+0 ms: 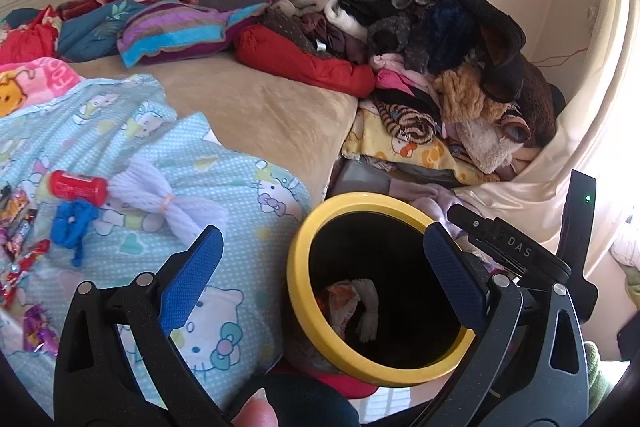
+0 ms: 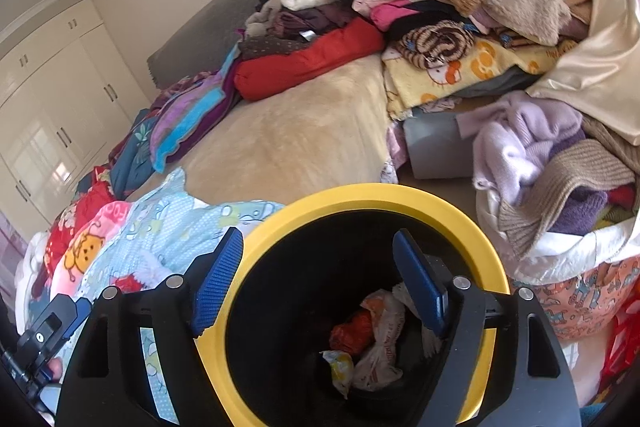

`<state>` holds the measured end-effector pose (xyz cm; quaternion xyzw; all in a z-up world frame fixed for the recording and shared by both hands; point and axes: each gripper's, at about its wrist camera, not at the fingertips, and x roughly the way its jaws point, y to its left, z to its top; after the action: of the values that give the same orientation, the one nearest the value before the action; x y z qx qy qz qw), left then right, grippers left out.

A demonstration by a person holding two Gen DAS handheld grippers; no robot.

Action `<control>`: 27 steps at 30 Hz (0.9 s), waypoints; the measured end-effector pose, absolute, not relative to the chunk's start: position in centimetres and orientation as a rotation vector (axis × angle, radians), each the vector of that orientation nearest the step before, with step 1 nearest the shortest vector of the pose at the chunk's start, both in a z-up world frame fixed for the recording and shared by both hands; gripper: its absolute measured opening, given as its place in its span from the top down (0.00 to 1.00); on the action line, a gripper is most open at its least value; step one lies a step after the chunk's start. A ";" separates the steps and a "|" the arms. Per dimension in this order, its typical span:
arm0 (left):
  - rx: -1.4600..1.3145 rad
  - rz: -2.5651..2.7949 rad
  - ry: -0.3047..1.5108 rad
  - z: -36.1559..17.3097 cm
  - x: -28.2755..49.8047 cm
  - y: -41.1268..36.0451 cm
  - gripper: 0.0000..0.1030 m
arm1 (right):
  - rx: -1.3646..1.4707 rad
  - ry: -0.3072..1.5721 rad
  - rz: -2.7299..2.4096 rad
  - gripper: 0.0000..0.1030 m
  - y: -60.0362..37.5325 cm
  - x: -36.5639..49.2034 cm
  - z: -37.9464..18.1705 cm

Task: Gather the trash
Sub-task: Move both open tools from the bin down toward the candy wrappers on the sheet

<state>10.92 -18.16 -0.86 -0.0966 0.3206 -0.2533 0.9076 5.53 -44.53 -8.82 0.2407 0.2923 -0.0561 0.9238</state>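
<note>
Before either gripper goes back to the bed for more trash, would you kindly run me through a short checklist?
1. Left gripper empty, jaws open: ok.
2. Right gripper empty over the bin: ok.
3. Dropped trash lies at the bin's bottom: ok.
4. Bin has room: ok.
5. Red tube and wrappers still on the blanket: not ok.
6. Whether the blue scrap is trash: cannot tell.

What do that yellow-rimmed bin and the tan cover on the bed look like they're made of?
The bin looks like moulded plastic: its yellow rim is smooth, even in colour and faintly shiny, with a dark matt inside. The tan cover seems a soft plush or fleece fabric: its short nap shows lighter and darker brushed streaks. Neither can be told for certain from looks alone.
</note>
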 end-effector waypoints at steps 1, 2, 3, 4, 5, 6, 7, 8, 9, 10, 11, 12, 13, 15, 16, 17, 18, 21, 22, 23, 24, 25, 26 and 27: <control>-0.201 -0.519 0.654 -0.7 10.8 -17.9 0.10 | 0.489 0.597 -0.110 0.27 -44.2 5.5 -8.6; -0.201 -0.515 0.648 -0.6 10.7 -17.6 0.10 | 0.482 0.594 -0.103 0.27 -43.8 5.5 -8.4; -0.200 -0.510 0.642 -0.4 10.6 -17.4 0.10 | 0.476 0.591 -0.097 0.27 -43.4 5.5 -8.2; -0.200 -0.504 0.635 -0.2 10.5 -17.2 0.10 | 0.469 0.587 -0.090 0.26 -43.0 5.5 -8.0; -0.202 -0.497 0.627 -0.1 10.4 -16.9 0.10 | 0.460 0.581 -0.081 0.26 -42.6 5.5 -7.7; -0.203 -0.493 0.623 0.1 10.4 -16.7 0.10 | 0.450 0.576 -0.072 0.25 -42.2 5.4 -7.5; -0.207 -0.487 0.617 0.2 10.3 -16.4 0.10 | 0.443 0.570 -0.066 0.24 -41.8 5.3 -7.3; -0.211 -0.483 0.611 0.4 10.2 -16.1 0.10 | 0.434 0.560 -0.056 0.24 -41.3 5.2 -6.9; -0.214 -0.478 0.606 0.5 10.2 -15.9 0.10 | 0.429 0.554 -0.049 0.23 -41.0 5.2 -6.7; -0.216 -0.471 0.598 0.6 10.1 -15.5 0.10 | 0.425 0.550 -0.043 0.23 -40.7 5.1 -6.5; -0.217 -0.467 0.594 0.7 10.0 -15.2 0.10 | 0.419 0.544 -0.036 0.22 -40.4 5.1 -6.2; -0.219 -0.462 0.591 0.8 9.9 -15.1 0.10 | 0.414 0.539 -0.030 0.22 -40.1 5.0 -6.1; -0.222 -0.453 0.586 0.9 9.8 -14.7 0.10 | 0.410 0.534 -0.025 0.22 -39.8 4.9 -5.9; -0.226 -0.444 0.578 1.1 9.7 -14.2 0.10 | 0.405 0.525 -0.015 0.21 -39.3 4.8 -5.5; -0.229 -0.437 0.571 1.2 9.6 -13.9 0.10 | 0.402 0.522 -0.011 0.21 -39.1 4.8 -5.3; -0.229 -0.432 0.567 1.3 9.5 -13.6 0.10 | 0.400 0.519 -0.006 0.21 -38.9 4.7 -5.2; -0.229 -0.427 0.563 1.4 9.4 -13.4 0.10 | 0.398 0.516 -0.001 0.20 -38.7 4.7 -5.1; -0.229 -0.408 0.548 1.7 9.3 -12.7 0.10 | 0.393 0.509 0.012 0.20 -38.2 4.6 -4.7; -0.226 -0.399 0.542 1.8 9.2 -12.4 0.10 | 0.391 0.508 0.016 0.20 -38.0 4.5 -4.6; -0.225 -0.394 0.539 1.9 9.2 -12.1 0.10 | 0.389 0.505 0.021 0.20 -37.8 4.5 -4.5; -0.224 -0.388 0.535 2.0 9.1 -11.9 0.10 | 0.386 0.502 0.026 0.20 -37.5 4.4 -4.3; -0.223 -0.381 0.530 2.1 9.1 -11.6 0.10 | 0.384 0.500 0.030 0.20 -37.3 4.4 -4.3; -0.223 -0.374 0.525 2.2 9.0 -11.3 0.10 | 0.380 0.498 0.036 0.20 -37.1 4.3 -4.1; -0.222 -0.369 0.522 2.3 9.0 -11.1 0.10 | 0.377 0.496 0.043 0.20 -36.8 4.2 -4.0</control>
<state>9.01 -11.10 2.26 -0.1089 0.2561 -0.1812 0.9432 4.24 -36.78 -4.01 0.1855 0.2439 0.0212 0.9517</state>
